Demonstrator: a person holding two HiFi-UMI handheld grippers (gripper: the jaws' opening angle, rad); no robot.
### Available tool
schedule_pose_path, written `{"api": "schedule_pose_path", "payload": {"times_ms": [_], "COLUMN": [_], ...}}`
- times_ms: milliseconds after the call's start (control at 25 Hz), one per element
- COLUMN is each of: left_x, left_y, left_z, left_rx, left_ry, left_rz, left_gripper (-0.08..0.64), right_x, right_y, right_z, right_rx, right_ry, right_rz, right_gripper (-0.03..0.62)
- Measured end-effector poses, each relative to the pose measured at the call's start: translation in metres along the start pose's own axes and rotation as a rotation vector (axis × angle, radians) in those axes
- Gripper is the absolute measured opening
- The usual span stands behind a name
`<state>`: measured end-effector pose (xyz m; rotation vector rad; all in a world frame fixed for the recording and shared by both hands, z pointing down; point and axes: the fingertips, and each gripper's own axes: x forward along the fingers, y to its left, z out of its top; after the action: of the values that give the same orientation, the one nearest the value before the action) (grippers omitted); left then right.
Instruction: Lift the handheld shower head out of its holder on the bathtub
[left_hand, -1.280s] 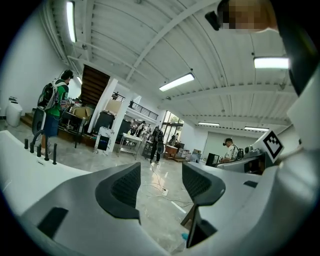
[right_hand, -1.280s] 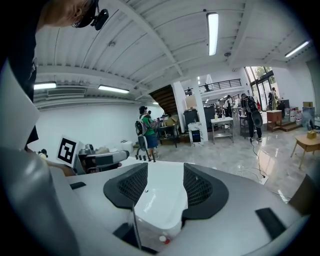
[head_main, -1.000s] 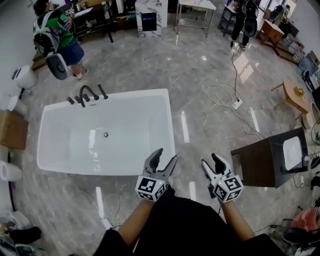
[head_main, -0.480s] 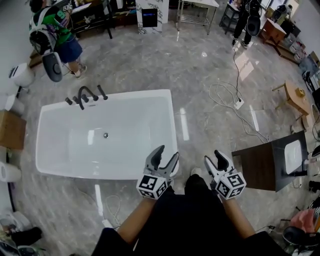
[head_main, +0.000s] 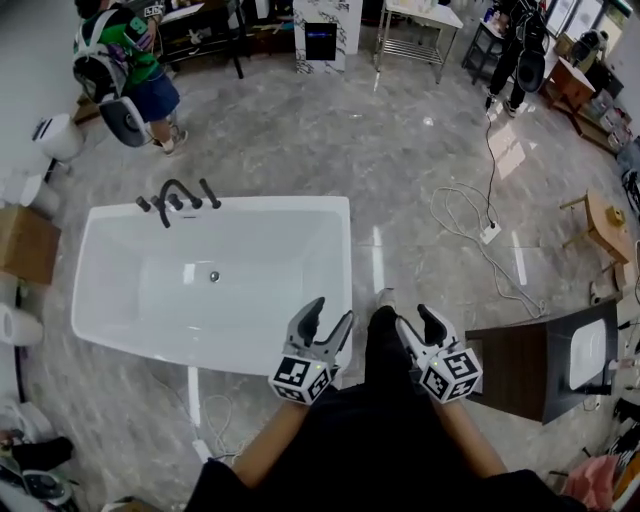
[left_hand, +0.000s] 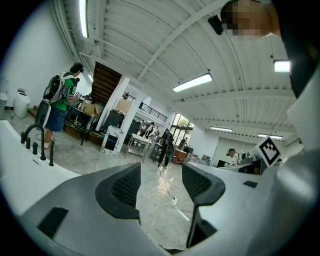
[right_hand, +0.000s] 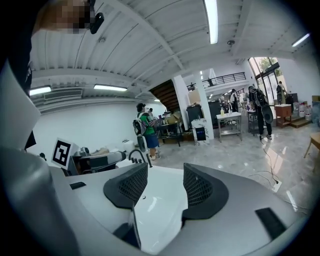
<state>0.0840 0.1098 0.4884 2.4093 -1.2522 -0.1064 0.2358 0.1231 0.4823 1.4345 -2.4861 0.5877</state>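
Bathtub (head_main: 343, 260) left of centre. Handheld shower head sits among black fittings (head_main: 177, 196) on tub's upper-left rim; exact piece unclear. Left gripper (head_main: 328, 316) and right gripper (head_main: 416, 322) lower centre, jaws apart, empty, well apart from fittings. Likely best: close in, clamp handle squarely, lift straight up.

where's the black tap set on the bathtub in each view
Head view: black tap set stands upper left, on the far rim of the bathtub.
Left gripper view: far left, at mid-height.
Right gripper view: left of centre, just below mid-height.
Shared landmark: person in the green top, standing beyond the taps.
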Motion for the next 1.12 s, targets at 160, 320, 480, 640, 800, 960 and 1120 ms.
{"api": "schedule_pose_path", "payload": {"times_ms": [160, 320, 480, 640, 800, 960, 1120], "left_x": [0.056, 0.108, 0.162, 0.199, 0.218, 0.235, 0.245], "left_y": [0.018, 0.033, 0.049, 0.067, 0.081, 0.093, 0.106], "left_z": [0.004, 0.023, 0.055, 0.075, 0.078, 0.087, 0.094], "left_rx": [0.017, 0.006, 0.015, 0.007, -0.012, -0.011, -0.015], "left_ry": [-0.027, -0.073, -0.087, -0.104, -0.109, -0.110, -0.112], "left_rz": [0.051, 0.123, 0.207, 0.269, 0.319, 0.364, 0.411], "left_gripper": [0.236, 0.236, 0.236, 0.236, 0.236, 0.238, 0.238], "right_x": [0.056, 0.104, 0.158, 0.204, 0.234, 0.258, 0.277], "right_y": [-0.040, -0.067, -0.112, -0.151, -0.175, -0.183, -0.188], "right_z": [0.009, 0.054, 0.105, 0.138, 0.151, 0.158, 0.161], "right_rx": [-0.010, -0.125, -0.146, -0.154, -0.139, -0.158, -0.136], "right_ry": [0.046, 0.034, 0.027, 0.033, 0.050, 0.078, 0.095], "right_rz": [0.110, 0.240, 0.306, 0.340, 0.369, 0.432, 0.462], "right_gripper": [0.193, 0.193, 0.193, 0.193, 0.193, 0.193, 0.193]}}
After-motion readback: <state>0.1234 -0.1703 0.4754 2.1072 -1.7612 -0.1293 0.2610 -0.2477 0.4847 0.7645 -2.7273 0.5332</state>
